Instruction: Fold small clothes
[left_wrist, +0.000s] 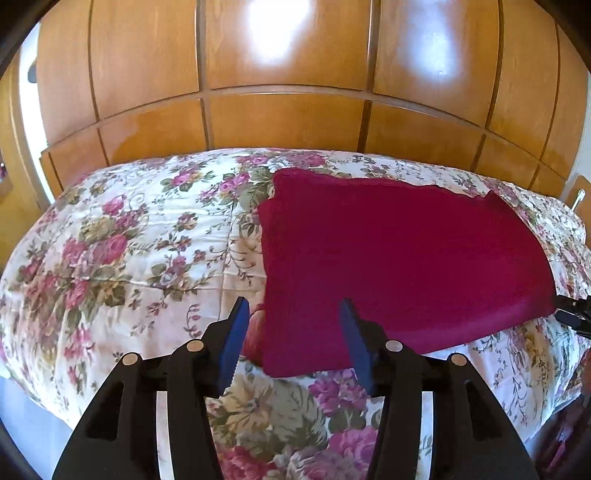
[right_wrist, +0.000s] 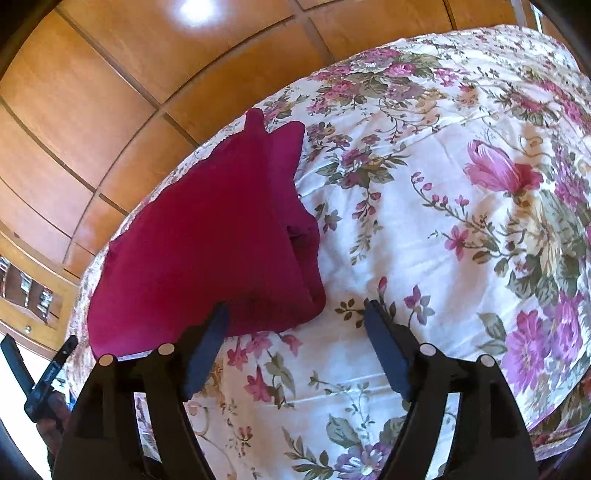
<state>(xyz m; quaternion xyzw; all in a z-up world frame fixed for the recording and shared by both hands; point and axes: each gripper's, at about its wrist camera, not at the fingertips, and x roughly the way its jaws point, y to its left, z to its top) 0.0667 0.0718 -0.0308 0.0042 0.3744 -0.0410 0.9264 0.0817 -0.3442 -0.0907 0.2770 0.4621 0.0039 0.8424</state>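
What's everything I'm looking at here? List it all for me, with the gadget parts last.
Red garment: one, dark red, lying folded on the bed, toward its far side.
Floral bedspread: one, white with pink and purple flowers, covering the bed.
Wooden panels: several, glossy orange-brown, behind the bed.
Left gripper: one, black with blue pads, open above the garment's near corner.
Right gripper: one, black with blue pads, open at the garment's edge, holding nothing.

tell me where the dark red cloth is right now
The dark red cloth lies flat on the floral bedspread, toward the wooden wardrobe; no jaws grip it.
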